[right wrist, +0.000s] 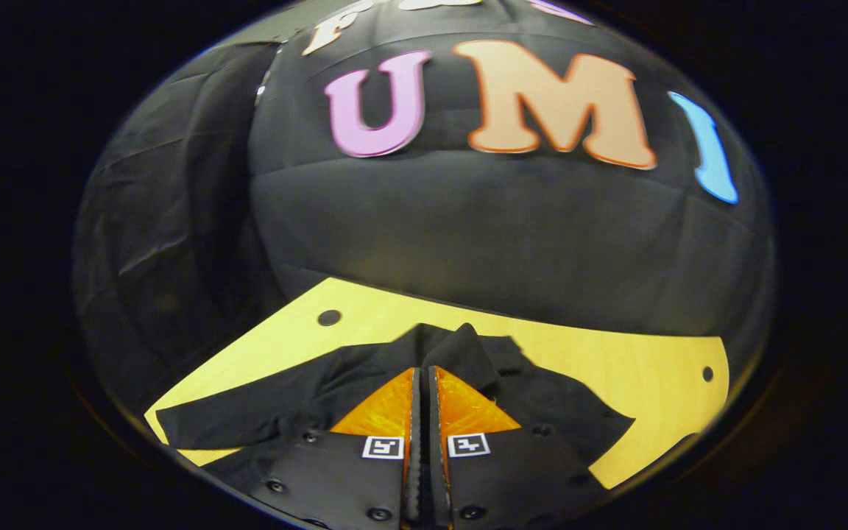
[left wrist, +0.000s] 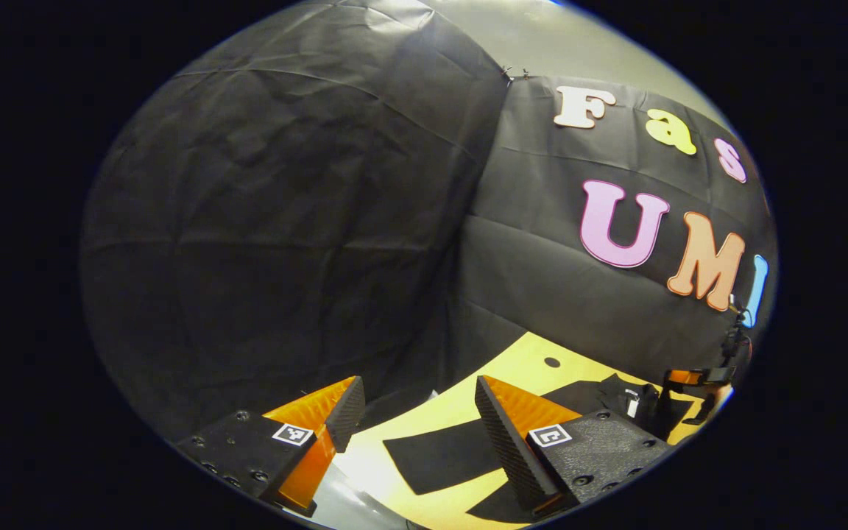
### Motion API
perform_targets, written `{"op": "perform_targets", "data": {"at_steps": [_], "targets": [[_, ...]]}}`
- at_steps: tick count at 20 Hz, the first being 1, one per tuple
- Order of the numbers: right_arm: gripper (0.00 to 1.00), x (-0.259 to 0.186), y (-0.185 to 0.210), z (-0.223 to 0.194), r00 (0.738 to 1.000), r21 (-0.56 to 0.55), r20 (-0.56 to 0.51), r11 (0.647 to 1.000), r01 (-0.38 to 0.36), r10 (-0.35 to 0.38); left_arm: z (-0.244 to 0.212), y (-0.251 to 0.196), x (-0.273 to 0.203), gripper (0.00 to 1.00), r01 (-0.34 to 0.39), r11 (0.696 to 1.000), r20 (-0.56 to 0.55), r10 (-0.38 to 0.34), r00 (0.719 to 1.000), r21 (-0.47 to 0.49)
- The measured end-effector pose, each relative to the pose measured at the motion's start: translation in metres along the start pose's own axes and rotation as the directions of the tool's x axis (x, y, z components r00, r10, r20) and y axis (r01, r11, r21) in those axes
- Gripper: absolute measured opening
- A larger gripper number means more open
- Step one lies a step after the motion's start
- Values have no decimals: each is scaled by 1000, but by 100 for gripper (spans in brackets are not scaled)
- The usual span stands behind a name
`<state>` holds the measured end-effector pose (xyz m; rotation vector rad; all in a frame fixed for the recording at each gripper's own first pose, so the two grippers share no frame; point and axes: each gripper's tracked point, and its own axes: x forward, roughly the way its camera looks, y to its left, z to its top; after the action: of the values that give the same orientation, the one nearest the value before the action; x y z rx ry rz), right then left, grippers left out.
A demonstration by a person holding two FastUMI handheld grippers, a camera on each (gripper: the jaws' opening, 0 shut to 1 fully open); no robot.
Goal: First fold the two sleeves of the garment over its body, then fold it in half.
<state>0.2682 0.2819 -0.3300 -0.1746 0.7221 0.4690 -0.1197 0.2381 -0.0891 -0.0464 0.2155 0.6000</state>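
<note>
We see one black garment (right wrist: 365,397) on the yellow bench (right wrist: 615,361), its near part hidden. The left gripper (left wrist: 417,397) stands wide apart; the right gripper (right wrist: 421,372) is closed, whether on cloth we cannot tell.

matt black cloth garment (right wrist: 556,412) lies on a smooth, pale wood table (right wrist: 615,353).

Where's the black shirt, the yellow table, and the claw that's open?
black shirt (right wrist: 556,412): right gripper view, on the flat cloth right of the fingers.
yellow table (right wrist: 615,353): right gripper view, on the bare wood behind the shirt.
open claw (left wrist: 418,394): left gripper view, midway between its fingertips.
</note>
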Motion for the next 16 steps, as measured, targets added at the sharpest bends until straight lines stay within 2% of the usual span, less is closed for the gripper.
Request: {"op": "perform_targets", "data": {"at_steps": [2,6,10,11,13,15,16], "targets": [[7,34,35,-8,998,-44,-28,998,-53,52,-10,8,-3,90,-6,1000,-25,6,1000,3],[7,83,81,-7,996,-123,-39,989,-80,76,-32,12,-7,88,11,999,-75,-9,997,33],[7,91,97,-7,992,-66,-64,992,-109,105,-62,12,-4,88,37,996,-136,-25,990,86],[12,94,103,-8,988,-20,-72,990,-140,139,-66,10,-2,90,51,995,-143,-38,989,90],[56,90,113,-9,975,85,-101,979,-187,195,-78,4,7,90,81,993,-163,-66,984,87],[100,84,112,-5,975,137,-124,976,-168,185,-97,-2,19,88,109,992,-207,-93,974,66],[100,76,103,-1,980,139,-119,980,-140,157,-109,-8,26,91,128,991,-228,-113,967,50]]}}
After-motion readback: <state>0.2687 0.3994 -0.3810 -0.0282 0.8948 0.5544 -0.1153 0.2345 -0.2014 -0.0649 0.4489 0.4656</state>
